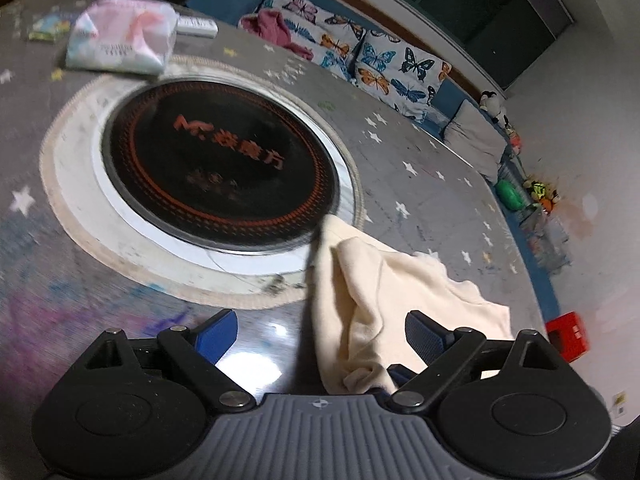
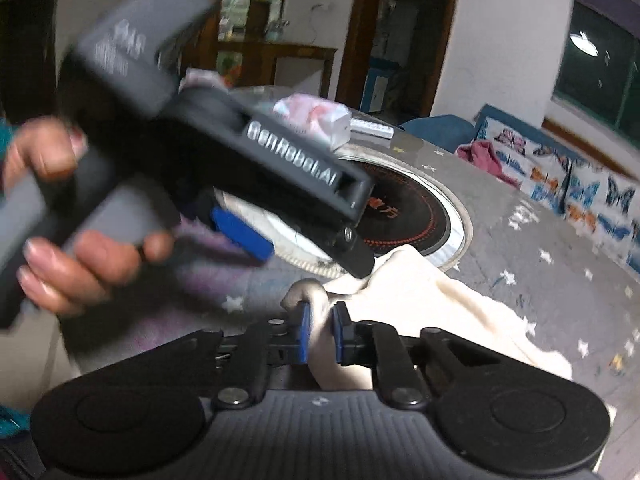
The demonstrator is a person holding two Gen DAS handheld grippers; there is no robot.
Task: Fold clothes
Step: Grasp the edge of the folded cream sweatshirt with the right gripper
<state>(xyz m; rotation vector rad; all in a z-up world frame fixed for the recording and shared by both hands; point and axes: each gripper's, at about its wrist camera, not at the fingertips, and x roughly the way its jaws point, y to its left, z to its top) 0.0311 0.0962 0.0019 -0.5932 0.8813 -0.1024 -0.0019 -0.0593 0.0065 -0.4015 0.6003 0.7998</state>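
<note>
While your right gripper (image 2: 320,332) pinches a bunched fold of the cream cloth (image 1: 384,300), your left gripper (image 1: 316,332) has its jaws spread wide and holds nothing. The cloth lies crumpled on the gray table (image 1: 420,152) with white stars, just beside the round black cooktop (image 1: 220,160) set into the table. One corner of the cloth touches the rim of the cooktop. In the left wrist view, the cloth runs up from the cooktop rim toward you and passes between the two blue pads (image 1: 216,336), closer to the right pad, but the pads are far apart.

In the right wrist view, your left hand (image 2: 80,248) grips the gray handle of the left gripper, which hangs above the table on the near side of the cooktop. That view is blurry there.

On the far side of the cooktop sits a soft pink and white pack (image 1: 124,36), and a silver remote (image 1: 196,26) lies just beside it. Past the table edge, beyond the cooktop, stands a blue sofa with butterfly cushions (image 1: 376,60). A pink garment (image 1: 276,28) lies on the sofa.
</note>
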